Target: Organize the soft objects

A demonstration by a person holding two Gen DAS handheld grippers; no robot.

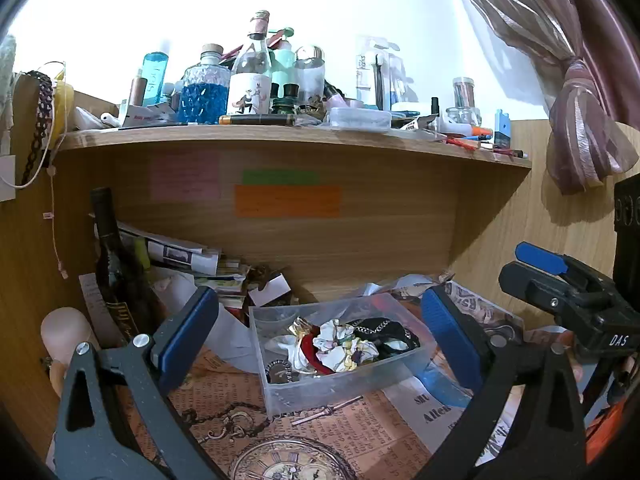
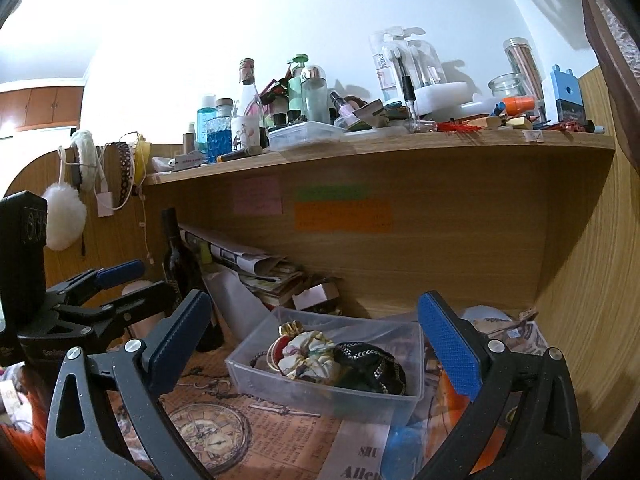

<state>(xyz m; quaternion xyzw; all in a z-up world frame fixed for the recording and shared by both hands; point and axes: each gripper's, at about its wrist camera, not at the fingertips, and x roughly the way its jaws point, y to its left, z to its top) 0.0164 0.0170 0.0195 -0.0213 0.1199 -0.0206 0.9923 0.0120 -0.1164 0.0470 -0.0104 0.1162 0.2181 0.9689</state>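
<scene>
A clear plastic bin (image 1: 340,388) (image 2: 256,376) stands on the desk under a wooden shelf. It holds soft hair ties: a white floral scrunchie (image 1: 340,344) (image 2: 308,356), a black scrunchie (image 1: 384,330) (image 2: 372,364) and a red band (image 1: 316,358). My left gripper (image 1: 320,332) is open and empty, its blue pads either side of the bin. My right gripper (image 2: 316,340) is open and empty, just short of the bin. Each gripper also shows at the edge of the other's view, the right one in the left wrist view (image 1: 560,280) and the left one in the right wrist view (image 2: 92,292).
A dark wine bottle (image 1: 116,272) (image 2: 180,264) and stacked papers (image 2: 256,268) stand behind the bin. The shelf (image 1: 280,136) (image 2: 380,144) is crowded with bottles and jars. A white fluffy pom-pom (image 2: 64,216) and headbands (image 2: 126,172) hang at left. A vintage-print paper (image 1: 320,432) covers the desk.
</scene>
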